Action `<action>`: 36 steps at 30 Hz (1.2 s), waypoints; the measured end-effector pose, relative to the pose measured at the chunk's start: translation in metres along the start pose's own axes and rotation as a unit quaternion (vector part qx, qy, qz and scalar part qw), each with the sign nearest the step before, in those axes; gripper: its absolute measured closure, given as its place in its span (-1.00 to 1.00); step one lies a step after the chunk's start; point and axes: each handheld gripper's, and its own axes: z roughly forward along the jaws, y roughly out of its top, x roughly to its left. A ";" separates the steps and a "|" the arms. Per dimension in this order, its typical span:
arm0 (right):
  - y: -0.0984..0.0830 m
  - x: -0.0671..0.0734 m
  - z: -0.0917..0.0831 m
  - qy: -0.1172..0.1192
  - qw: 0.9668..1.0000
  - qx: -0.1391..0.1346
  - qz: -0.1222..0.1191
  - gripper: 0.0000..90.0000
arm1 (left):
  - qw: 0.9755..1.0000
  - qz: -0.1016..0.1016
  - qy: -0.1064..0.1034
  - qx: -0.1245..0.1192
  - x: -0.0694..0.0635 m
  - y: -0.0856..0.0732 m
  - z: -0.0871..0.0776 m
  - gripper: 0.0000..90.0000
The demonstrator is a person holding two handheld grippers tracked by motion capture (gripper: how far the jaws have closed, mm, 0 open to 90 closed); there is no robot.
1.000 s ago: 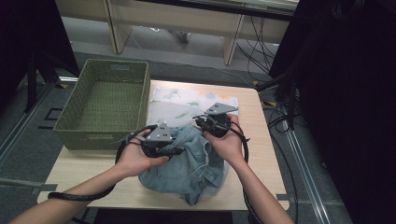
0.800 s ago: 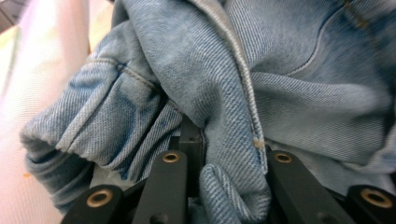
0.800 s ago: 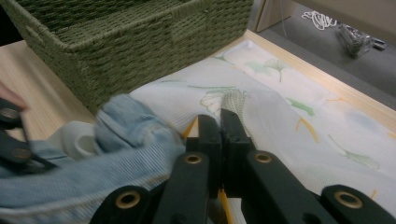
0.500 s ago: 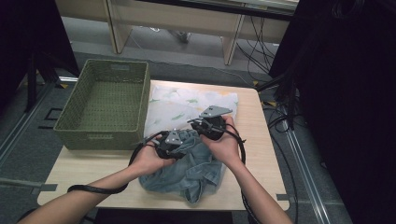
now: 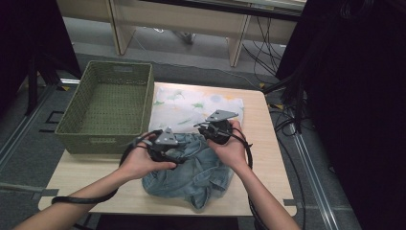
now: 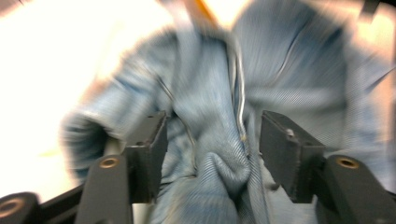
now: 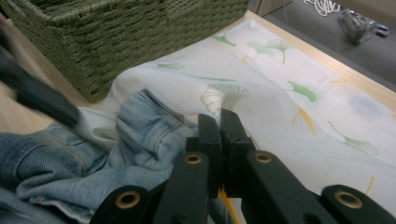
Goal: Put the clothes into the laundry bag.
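Jeans (image 5: 191,172): crumpled blue denim, near middle of table (image 5: 268,139), far edge overlapping the cloth.
Left gripper (image 6: 212,140): on the jeans' left part; jaws just been opening, now spread, a denim fold between them, pads not pressing.
Right gripper (image 7: 219,128): at the jeans' far right edge; jaws pressed together, denim beside them; whether fabric is pinched cannot be told.
Cloth (image 5: 196,105): white, leaf print, flat, far side.
Basket (image 5: 107,103): green woven, far left.
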 end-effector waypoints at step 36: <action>-0.002 0.007 0.007 0.004 1.000 0.010 -0.017 1.00 | 0.996 0.013 0.054 0.067 0.030 -0.015 0.066 0.88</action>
